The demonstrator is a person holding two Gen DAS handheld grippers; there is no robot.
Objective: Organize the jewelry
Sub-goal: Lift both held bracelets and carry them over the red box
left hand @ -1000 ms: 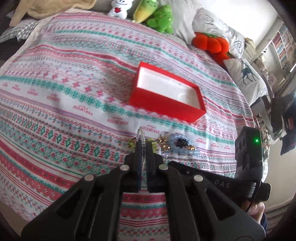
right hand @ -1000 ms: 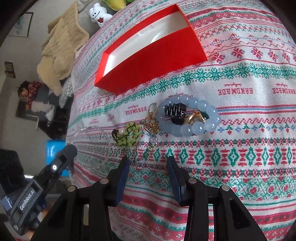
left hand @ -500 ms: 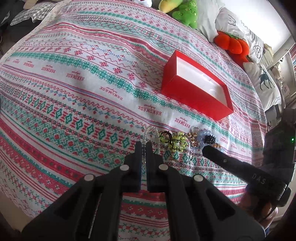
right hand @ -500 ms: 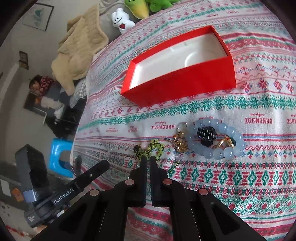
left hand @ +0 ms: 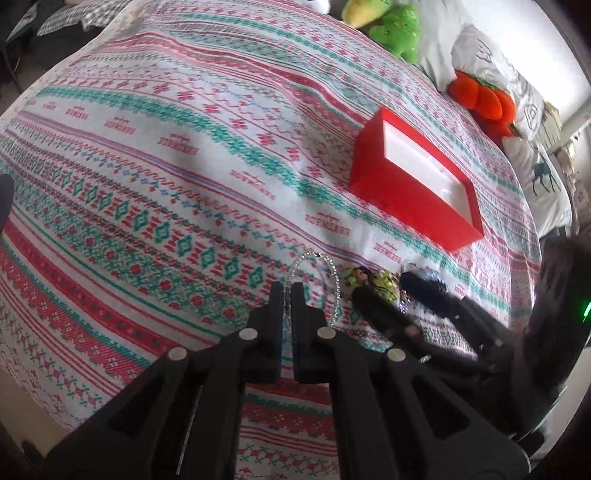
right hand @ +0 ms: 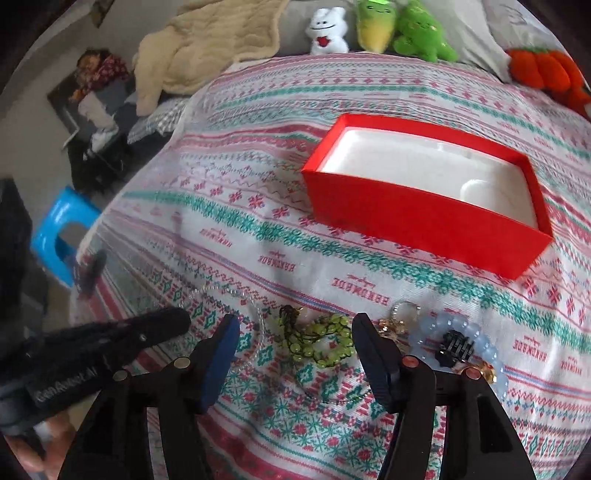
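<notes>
Right black gripper (right hand: 291,332) spread wide, straddling green beaded bracelet (right hand: 317,341) on patterned bedspread (right hand: 221,221). Left black gripper (left hand: 287,291) clamped on clear bead chain (left hand: 314,258). Open red box (right hand: 424,206) far right (empty, seemingly).

In the left wrist view the right gripper (left hand: 395,291) covers most of the jewelry pile: only parts of the green bead bracelet (left hand: 384,282) show, blurred. The silver chain (left hand: 314,266) disappears between the left gripper (left hand: 287,291) fingers. The green plush (left hand: 397,27) is cut off at the top edge. In the right wrist view the chain (right hand: 236,295) is faint and blurred, and its near end is hidden behind a finger (right hand: 218,354). The blue bead bracelet (right hand: 458,339) is partly hidden by the gripper's frame. The gold trinket (right hand: 393,326) is too small to identify. The orange plush (right hand: 546,74) runs off the right edge.
</notes>
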